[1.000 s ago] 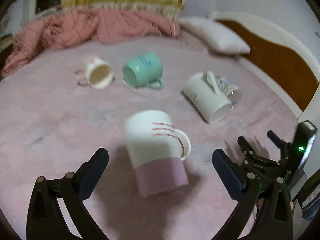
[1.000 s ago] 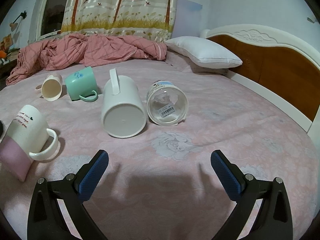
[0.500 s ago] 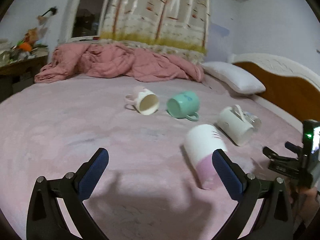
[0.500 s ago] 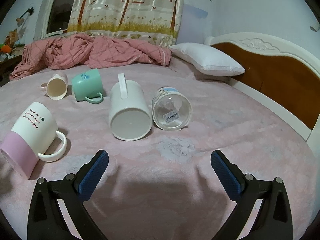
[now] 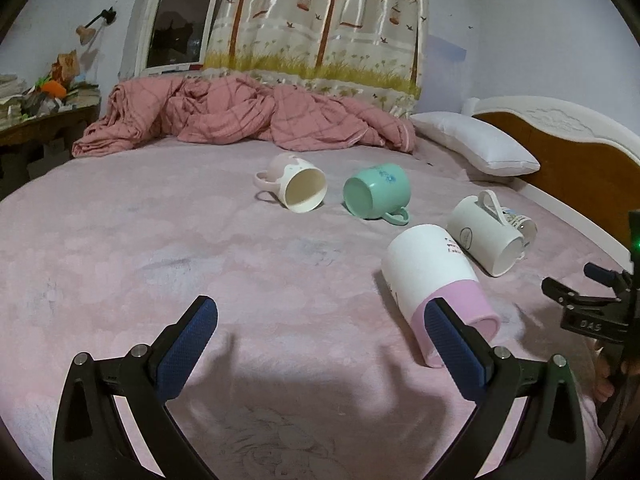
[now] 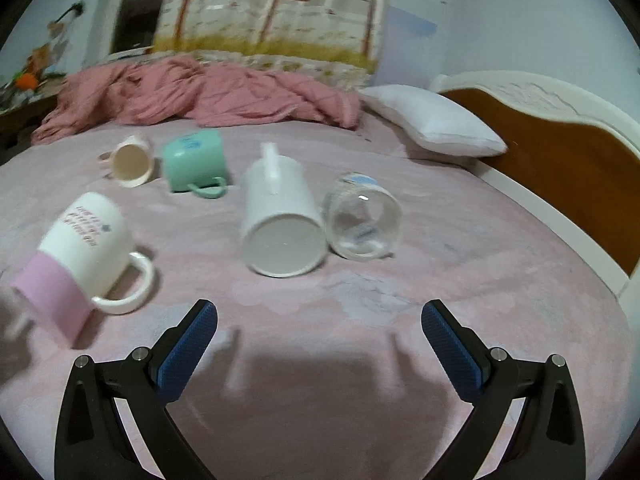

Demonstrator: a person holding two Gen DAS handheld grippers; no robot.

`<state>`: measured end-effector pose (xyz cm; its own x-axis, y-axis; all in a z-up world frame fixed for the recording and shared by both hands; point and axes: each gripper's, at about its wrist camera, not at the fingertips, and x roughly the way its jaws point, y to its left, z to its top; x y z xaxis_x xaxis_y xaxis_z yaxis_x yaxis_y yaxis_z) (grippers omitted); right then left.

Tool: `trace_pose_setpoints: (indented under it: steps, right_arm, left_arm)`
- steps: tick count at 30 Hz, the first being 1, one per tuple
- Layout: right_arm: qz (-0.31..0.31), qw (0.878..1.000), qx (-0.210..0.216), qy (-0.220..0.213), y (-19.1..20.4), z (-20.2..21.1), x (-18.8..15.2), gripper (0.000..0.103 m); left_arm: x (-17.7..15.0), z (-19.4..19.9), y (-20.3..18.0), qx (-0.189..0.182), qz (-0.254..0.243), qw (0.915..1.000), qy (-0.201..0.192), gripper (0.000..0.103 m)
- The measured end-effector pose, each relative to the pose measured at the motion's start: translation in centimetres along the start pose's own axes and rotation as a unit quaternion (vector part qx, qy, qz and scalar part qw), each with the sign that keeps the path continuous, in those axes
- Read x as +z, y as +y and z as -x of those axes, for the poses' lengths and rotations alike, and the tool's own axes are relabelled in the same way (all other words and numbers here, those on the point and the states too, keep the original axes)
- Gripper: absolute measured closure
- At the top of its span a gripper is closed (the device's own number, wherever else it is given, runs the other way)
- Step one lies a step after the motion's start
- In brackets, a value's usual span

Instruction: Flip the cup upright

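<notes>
Your left gripper (image 5: pixel 320 336) has backed off pink-and-white mug (image 5: pixel 436 284), which now sits lower right of left view, jaws wide, empty. Mug stays on its side on bed (image 5: pixel 160 240); flip not done. Right gripper (image 6: pixel 319 334) wide, empty, centre bottom, facing white mug (image 6: pixel 284 224) and glass jar (image 6: pixel 364 224). Red lettering on mug blurred, possibly "love"; unreadable.

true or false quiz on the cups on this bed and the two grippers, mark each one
1. All five cups lie on their sides. True.
2. The left gripper grips the pink-and-white mug. False: its jaws are open and hold nothing.
3. The teal mug lies between the cream cup and the white mug. True.
4. The clear glass stands upright. False: it lies beside the white mug.
5. The right gripper is open. True.
</notes>
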<state>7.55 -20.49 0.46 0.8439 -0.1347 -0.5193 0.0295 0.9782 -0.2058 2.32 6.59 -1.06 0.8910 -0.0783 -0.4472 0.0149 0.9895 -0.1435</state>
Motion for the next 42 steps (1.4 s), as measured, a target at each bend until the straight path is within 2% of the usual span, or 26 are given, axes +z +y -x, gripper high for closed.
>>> trace_pose_setpoints:
  steps: [2, 5, 7, 10, 13, 20, 24, 29, 31, 32, 33, 35, 39, 41, 42]
  right_arm:
    - [-0.007, 1.000, 0.030, 0.002, 0.4, 0.8, 0.9, 0.000]
    - [-0.061, 0.990, 0.123, 0.036, 0.0, 1.3, 3.3, 0.000]
    - [-0.113, 0.973, 0.188, 0.077, -0.3, 0.9, 5.4, 0.000]
    - [-0.161, 0.944, 0.246, 0.149, 0.3, -0.7, 8.2, 0.000]
    - [-0.195, 0.922, 0.269, 0.197, 1.6, -2.5, 9.9, 0.000]
    - [-0.194, 0.900, 0.276, 0.275, 6.7, -7.4, 10.0, 0.000]
    - [-0.175, 0.902, 0.253, 0.304, 9.5, -9.8, 9.1, 0.000]
    - [-0.164, 0.897, 0.252, 0.325, 11.4, -11.7, 8.2, 0.001]
    - [-0.173, 0.898, 0.240, 0.326, 11.5, -12.1, 8.0, 0.003]
    - [-0.179, 0.899, 0.233, 0.326, 11.3, -11.9, 8.0, 0.007]
    - [-0.176, 0.900, 0.233, 0.325, 11.6, -12.0, 8.1, 0.015]
    - [-0.156, 0.903, 0.244, 0.317, 12.0, -11.8, 8.7, 0.022]
    - [-0.137, 0.909, 0.254, 0.301, 12.2, -11.0, 9.6, 0.023]
    - [-0.136, 0.916, 0.264, 0.270, 11.3, -9.6, 10.2, 0.023]
    - [-0.126, 0.923, 0.268, 0.245, 11.1, -8.7, 10.8, 0.023]
  left_arm:
    - [0.0, 0.3, 0.0, 0.001, 0.000, 1.0000, -0.005, 0.000]
    - [-0.1, 0.4, 0.0, 0.010, 0.002, 0.9999, -0.007, 0.000]
    - [-0.2, 0.4, 0.3, 0.009, 0.007, 0.9999, -0.006, 0.000]
    - [-0.1, 0.4, 0.5, 0.012, 0.015, 0.9998, -0.007, 0.000]
    - [0.0, 0.3, 0.7, 0.010, 0.021, 0.9997, -0.006, 0.000]
    - [0.0, -0.1, 1.3, 0.011, 0.041, 0.9991, -0.002, 0.000]
    - [0.0, 0.0, 1.5, 0.008, 0.046, 0.9989, -0.005, 0.000]
    - [0.0, -0.1, 1.1, 0.009, 0.037, 0.9993, -0.003, 0.000]
    - [0.0, -0.2, 1.1, 0.003, 0.037, 0.9993, -0.001, 0.000]
    - [0.0, -0.2, 1.2, 0.001, 0.039, 0.9992, -0.001, 0.000]
    - [0.0, -0.3, 1.2, 0.000, 0.041, 0.9992, 0.001, 0.000]
    - [0.0, -0.4, 1.3, 0.000, 0.043, 0.9991, 0.005, 0.000]
    - [0.0, -0.3, 1.3, 0.001, 0.042, 0.9991, 0.003, 0.000]
    - [0.0, -0.4, 1.4, 0.003, 0.041, 0.9991, 0.002, 0.000]
    - [0.0, -0.4, 1.4, 0.004, 0.042, 0.9991, 0.002, 0.000]
